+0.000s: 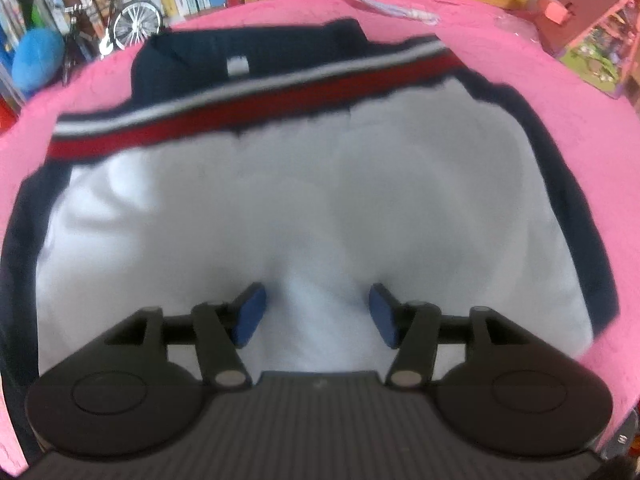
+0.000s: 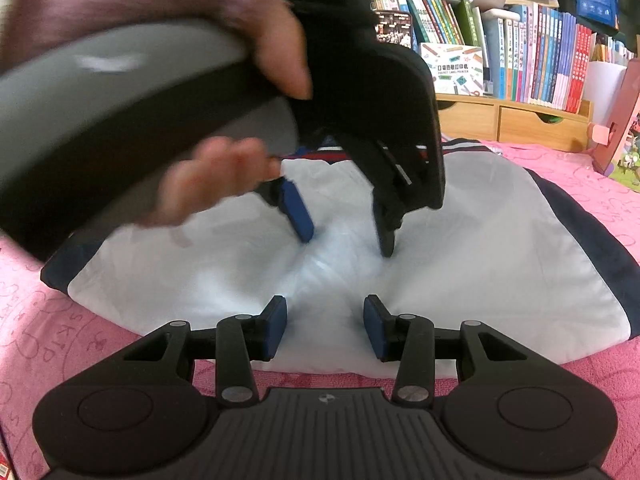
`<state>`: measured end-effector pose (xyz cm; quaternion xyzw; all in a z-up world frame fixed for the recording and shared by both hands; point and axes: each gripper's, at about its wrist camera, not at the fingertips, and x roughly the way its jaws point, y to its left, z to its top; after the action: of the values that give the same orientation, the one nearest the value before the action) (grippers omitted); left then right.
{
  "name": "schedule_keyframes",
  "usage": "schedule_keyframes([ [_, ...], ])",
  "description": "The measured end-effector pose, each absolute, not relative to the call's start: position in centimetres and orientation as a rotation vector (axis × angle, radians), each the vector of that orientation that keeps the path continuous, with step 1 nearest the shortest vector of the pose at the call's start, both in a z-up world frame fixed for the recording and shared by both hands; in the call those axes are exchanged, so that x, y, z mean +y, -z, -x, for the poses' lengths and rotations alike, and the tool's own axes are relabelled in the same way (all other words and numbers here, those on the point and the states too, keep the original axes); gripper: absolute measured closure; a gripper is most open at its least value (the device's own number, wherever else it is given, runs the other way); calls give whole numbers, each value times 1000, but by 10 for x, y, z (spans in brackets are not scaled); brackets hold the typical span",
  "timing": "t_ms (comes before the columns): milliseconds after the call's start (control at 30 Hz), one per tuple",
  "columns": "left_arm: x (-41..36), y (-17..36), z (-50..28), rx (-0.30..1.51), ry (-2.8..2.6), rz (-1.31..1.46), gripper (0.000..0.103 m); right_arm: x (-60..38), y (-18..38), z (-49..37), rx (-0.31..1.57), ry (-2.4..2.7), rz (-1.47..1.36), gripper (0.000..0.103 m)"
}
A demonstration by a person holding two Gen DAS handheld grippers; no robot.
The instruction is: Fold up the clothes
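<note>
A white garment (image 1: 320, 184) with navy side panels, a red and white stripe and a navy top part lies flat on the pink cover (image 1: 560, 128). My left gripper (image 1: 318, 314) points steeply down over the white middle, open, with a low ridge of cloth between its blue pads (image 1: 252, 314), which stand apart from it. The right wrist view shows the same garment (image 2: 500, 248), the left gripper (image 2: 344, 228) and the hand (image 2: 216, 184) holding it. My right gripper (image 2: 326, 328) hovers open over the garment's near hem.
Books (image 2: 540, 64) and wooden drawers (image 2: 520, 120) line the back of the table. A toy bicycle (image 1: 120, 24) and a blue ball (image 1: 36, 60) stand at the far left, a pink toy house (image 1: 600, 40) at the far right. A lilac cord (image 1: 384, 4) lies beyond the collar.
</note>
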<state>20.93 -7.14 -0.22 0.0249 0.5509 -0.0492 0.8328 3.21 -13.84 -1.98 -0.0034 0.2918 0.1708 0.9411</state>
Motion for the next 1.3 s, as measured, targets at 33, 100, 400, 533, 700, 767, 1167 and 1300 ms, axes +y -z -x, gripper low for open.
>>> schedule_keyframes([
  [33, -72, 4, -215, 1156, 92, -56, 44, -139, 20, -32, 595, -350, 4, 60],
  [100, -67, 5, -226, 1130, 69, -43, 47, -139, 20, -32, 595, -350, 2, 60],
  [400, -56, 10, -274, 1066, -19, 47, 56, -140, 22, -36, 591, -348, 4, 61],
  [533, -57, 10, -279, 1051, -25, 41, 56, -141, 23, -32, 589, -350, -2, 62],
  [700, -47, 4, -282, 1061, 1, 91, 60, -145, 22, -34, 589, -357, -17, 62],
  [767, -41, -5, -272, 1046, 31, 112, 62, -146, 22, -32, 590, -360, -22, 62],
  [1167, -59, -15, -149, 1120, 278, -12, 62, -144, 21, -33, 588, -353, -19, 62],
  [1300, -65, -9, -143, 1132, 283, -42, 62, -144, 20, -32, 588, -352, -19, 62],
])
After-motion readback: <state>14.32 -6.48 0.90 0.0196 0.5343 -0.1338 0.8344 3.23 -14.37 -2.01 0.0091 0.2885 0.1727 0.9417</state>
